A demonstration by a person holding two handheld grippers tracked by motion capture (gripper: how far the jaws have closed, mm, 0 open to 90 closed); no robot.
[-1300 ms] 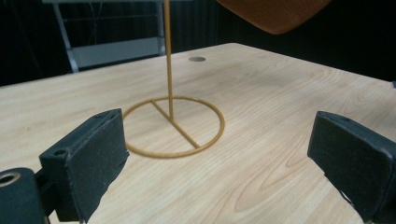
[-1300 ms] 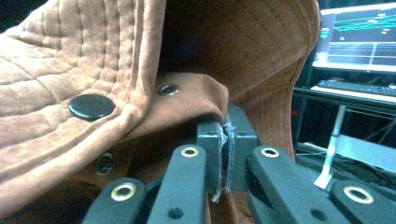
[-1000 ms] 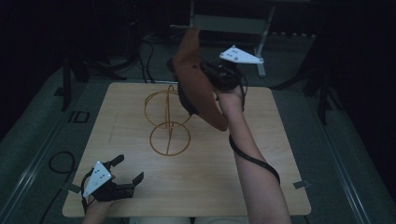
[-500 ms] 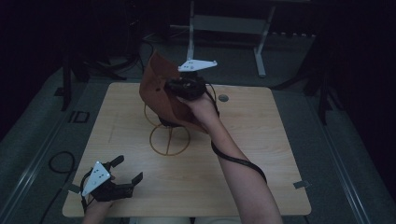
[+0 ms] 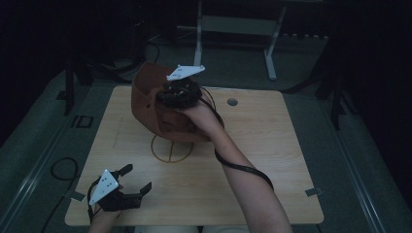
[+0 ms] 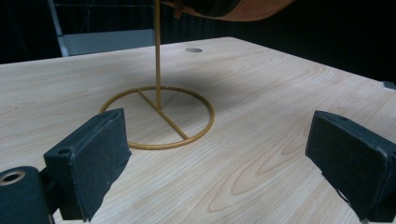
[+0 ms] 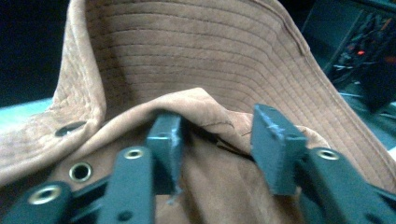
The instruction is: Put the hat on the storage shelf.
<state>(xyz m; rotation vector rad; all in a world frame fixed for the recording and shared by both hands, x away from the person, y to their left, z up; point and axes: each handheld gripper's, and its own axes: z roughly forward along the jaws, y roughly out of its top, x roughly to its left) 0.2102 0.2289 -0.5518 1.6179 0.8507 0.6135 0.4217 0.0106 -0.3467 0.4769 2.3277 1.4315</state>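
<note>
High view v. dim, murky; room beyond the table (image 5: 272, 145) nearly black, detail lost. Left gripper view brighter: soft shadow on wood ahead of the left gripper (image 6: 219, 158), around the stand's ring (image 6: 159, 116); near pads slightly soft. Right gripper view: hat (image 7: 187, 60) fabric lit evenly, jaws blurred close-up, background dark.

One brown hat (image 5: 154, 104), one wire stand (image 5: 172, 148), two tongs (image 5: 130, 180).
</note>
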